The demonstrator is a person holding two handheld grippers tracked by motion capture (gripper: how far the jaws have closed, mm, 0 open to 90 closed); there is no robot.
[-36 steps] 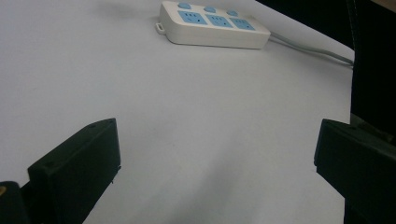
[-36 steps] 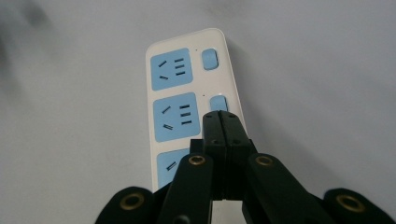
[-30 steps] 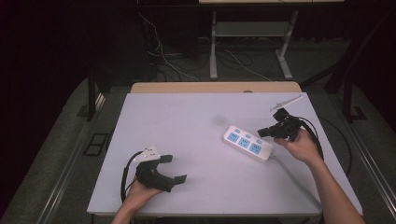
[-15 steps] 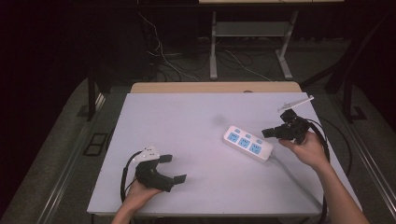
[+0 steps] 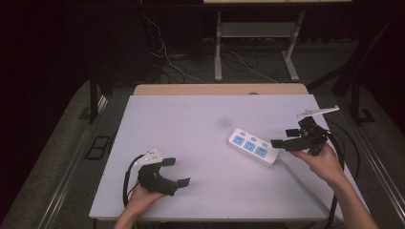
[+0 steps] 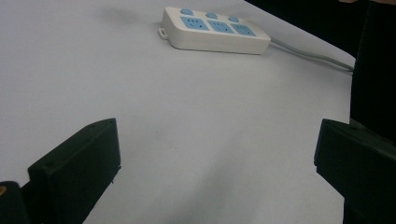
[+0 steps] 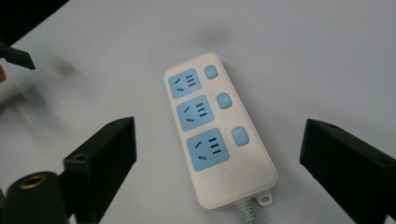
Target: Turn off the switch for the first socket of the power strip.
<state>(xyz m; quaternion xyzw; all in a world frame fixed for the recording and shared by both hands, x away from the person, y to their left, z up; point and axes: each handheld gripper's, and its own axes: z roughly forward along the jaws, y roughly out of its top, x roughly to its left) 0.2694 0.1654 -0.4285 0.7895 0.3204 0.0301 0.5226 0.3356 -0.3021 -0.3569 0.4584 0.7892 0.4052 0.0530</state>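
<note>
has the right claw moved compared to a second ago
Yes. In the high view the right claw has drawn back from over the power strip toward the table's right edge; the strip stayed put.

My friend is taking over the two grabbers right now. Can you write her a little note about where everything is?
Left tongs: open, holding nothing, low over the near left of the pale grey table.
Right tongs: open, holding nothing, hovering by the cord end of the white plastic power strip with three blue sockets and three blue buttons.
The strip lies flat, right of the table's middle; its grey cord runs off toward the near right edge.
Done: nothing gripped or pressed that I can see.
Left: probably bring the right tongs down onto the strip.
</note>
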